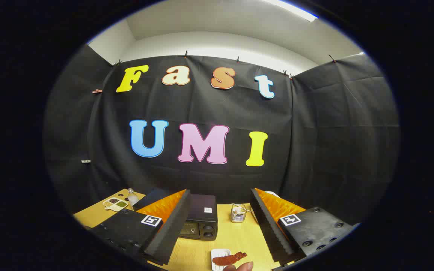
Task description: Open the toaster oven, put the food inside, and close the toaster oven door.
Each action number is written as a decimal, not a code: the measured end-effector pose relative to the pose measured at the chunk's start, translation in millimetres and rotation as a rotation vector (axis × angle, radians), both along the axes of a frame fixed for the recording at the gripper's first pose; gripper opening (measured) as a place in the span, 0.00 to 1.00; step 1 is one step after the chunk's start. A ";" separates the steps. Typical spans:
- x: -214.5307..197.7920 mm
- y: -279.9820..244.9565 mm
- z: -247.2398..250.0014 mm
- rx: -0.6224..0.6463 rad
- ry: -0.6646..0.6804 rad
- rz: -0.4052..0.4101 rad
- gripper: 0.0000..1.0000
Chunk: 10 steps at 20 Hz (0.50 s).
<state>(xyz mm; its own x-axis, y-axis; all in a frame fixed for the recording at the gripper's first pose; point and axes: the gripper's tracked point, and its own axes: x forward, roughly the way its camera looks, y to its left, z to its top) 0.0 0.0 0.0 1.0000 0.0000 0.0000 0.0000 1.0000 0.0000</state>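
Gripper (pixel 217 229): fingers spread wide, nothing between them but bare table, held up high and well back from everything.

Oven (pixel 200 222): dark toaster oven sitting on the wooden table (pixel 236 237), just beyond the left finger, which hides part of it. Door looks closed from here, two knobs on the right of the front. Can't make out the handle at all, too small and half covered.

Oven handling: guessing it's heavy enough to stay put, but a stiff drop-down door could drag the whole box forward if you yank. I'd hook the top edge of the door or the handle bar and pull slow and downward.

Food (pixel 229 258): flat reddish-brown strip, jerky or bacon-ish, lying across a small white plate (pixel 217 253) near the front of the table, between the fingers and below them. One end hangs off the plate.

Food handling: looks thin and light, probably a bit floppy and maybe greasy, so it could slip or fold. Pinch it across the narrow width near the middle, not the overhanging tip, and don't squeeze hard.

Fingertip (pixel 244 266): someone's finger right beside the plate, looks like touching the strip's near side. Hard to tell.

Other stuff: wire basket (pixel 238 213) right of the oven, bottle (pixel 132 196) and a divided tray (pixel 115 203) far left. None of it is in the way.

Progress: nothing started I reckon, door comes first.
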 end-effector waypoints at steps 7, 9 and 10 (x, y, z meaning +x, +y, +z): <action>2.9 12.5 5.4 -0.025 -0.022 0.028 0.97; 2.5 13.4 6.2 -0.026 -0.024 0.034 0.97; 2.2 13.2 6.4 -0.025 -0.024 0.033 0.97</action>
<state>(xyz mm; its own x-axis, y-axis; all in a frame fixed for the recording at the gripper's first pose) 2.2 13.2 6.4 0.9992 0.0337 0.0236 -0.0331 0.9991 -0.0257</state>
